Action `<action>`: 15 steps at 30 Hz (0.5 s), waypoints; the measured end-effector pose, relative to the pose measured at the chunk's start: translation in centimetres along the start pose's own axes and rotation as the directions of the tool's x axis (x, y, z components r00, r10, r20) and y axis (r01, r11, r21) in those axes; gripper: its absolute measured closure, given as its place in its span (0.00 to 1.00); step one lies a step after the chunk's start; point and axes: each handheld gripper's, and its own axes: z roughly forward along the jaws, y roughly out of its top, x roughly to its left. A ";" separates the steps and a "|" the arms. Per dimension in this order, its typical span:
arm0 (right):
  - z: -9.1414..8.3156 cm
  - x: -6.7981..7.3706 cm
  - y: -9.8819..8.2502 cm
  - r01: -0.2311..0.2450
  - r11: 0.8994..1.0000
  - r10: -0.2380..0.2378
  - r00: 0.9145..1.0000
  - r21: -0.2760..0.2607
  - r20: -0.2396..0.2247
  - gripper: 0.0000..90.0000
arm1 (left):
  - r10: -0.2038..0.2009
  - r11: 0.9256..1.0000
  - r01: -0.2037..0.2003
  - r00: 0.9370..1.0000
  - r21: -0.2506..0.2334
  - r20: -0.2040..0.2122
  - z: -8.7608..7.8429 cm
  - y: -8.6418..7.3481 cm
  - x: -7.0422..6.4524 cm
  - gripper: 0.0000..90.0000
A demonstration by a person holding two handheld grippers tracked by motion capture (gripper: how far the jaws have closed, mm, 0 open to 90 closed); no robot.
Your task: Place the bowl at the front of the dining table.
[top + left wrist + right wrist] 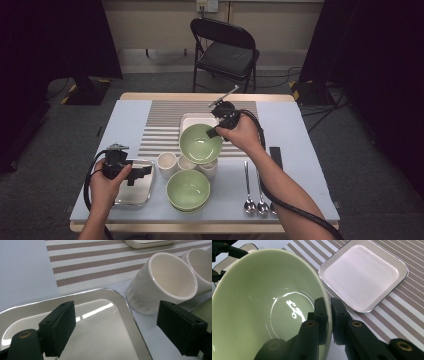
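My right gripper (214,131) (329,315) is shut on the rim of a pale green bowl (200,143) (262,305), one jaw inside the rim and one outside. It holds the bowl tilted above the cups and the striped placemat (162,131). Just beyond the bowl lies a white square dish (191,119) (364,275). My left gripper (136,173) (120,323) hovers open over a shiny metal tray (134,192) (100,335) at the front left, nothing between its jaws. A white cup (166,163) (162,282) stands just right of the tray.
A second green bowl (188,189) rests at the front centre, with two more white cups (209,168) behind it. Two spoons (248,202) lie at the front right beside a flat black strip (275,156). A folding chair (226,50) stands past the far edge.
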 end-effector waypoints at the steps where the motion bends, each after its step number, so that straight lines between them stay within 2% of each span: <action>1: 0.0 0.0 0.1 -0.001 1.000 0.001 1.000 0.000 0.002 0.94 | -0.004 1.000 0.004 1.000 0.001 0.000 0.0 0.0 0.0 0.17; 15: 0.6 -0.7 0.6 -0.025 1.000 0.025 1.000 -0.005 0.008 0.94 | -0.001 1.000 0.001 1.000 0.002 0.001 0.2 0.0 -0.1 0.17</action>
